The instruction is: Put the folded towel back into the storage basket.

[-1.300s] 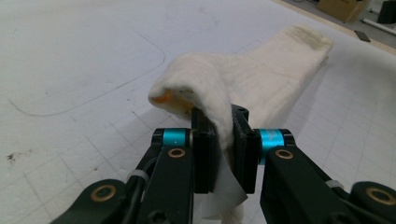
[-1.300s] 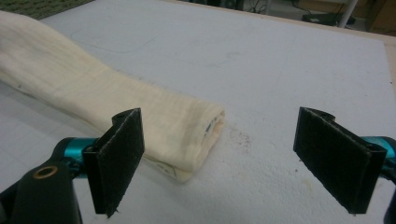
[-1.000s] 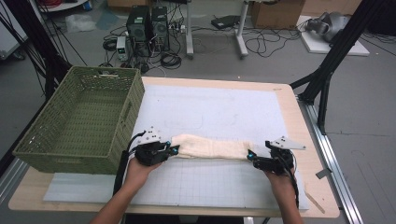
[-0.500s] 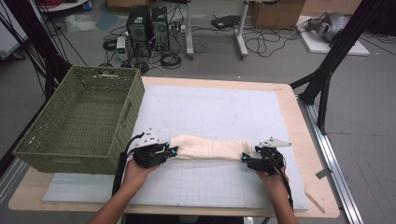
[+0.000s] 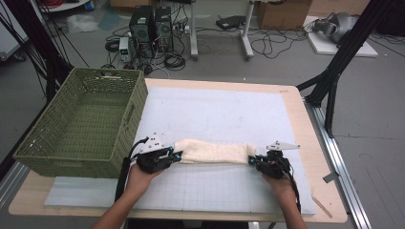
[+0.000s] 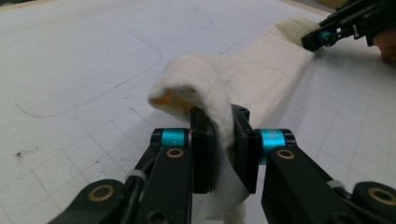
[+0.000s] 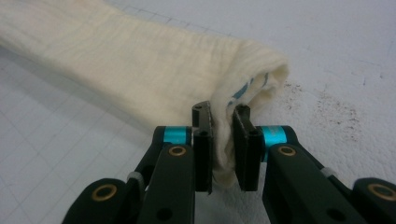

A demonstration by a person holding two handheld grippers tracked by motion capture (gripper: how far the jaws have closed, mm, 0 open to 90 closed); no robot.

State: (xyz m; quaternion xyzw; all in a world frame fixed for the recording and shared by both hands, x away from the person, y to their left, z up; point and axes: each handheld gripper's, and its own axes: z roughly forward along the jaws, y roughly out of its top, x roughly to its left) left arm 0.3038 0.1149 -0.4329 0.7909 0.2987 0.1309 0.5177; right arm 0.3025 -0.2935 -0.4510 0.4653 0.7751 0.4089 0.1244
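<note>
Cloth (image 5: 215,152): cream, soft woven fabric, folded into a long narrow band. It lay flat across the lower centre of the frame, running left to right.

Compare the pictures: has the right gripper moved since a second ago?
Yes. The right gripper slid left along the table, and its jaws have just closed on the cloth.

The high view looks forward and down from above the person's side onto the pale wooden table (image 5: 305,114); the left gripper view sits close behind its black jaws, facing along the long cream folded cloth (image 6: 261,70); the right gripper view faces that cloth's (image 7: 116,56) opposite end, equally near; all share it (image 5: 215,152).
</note>
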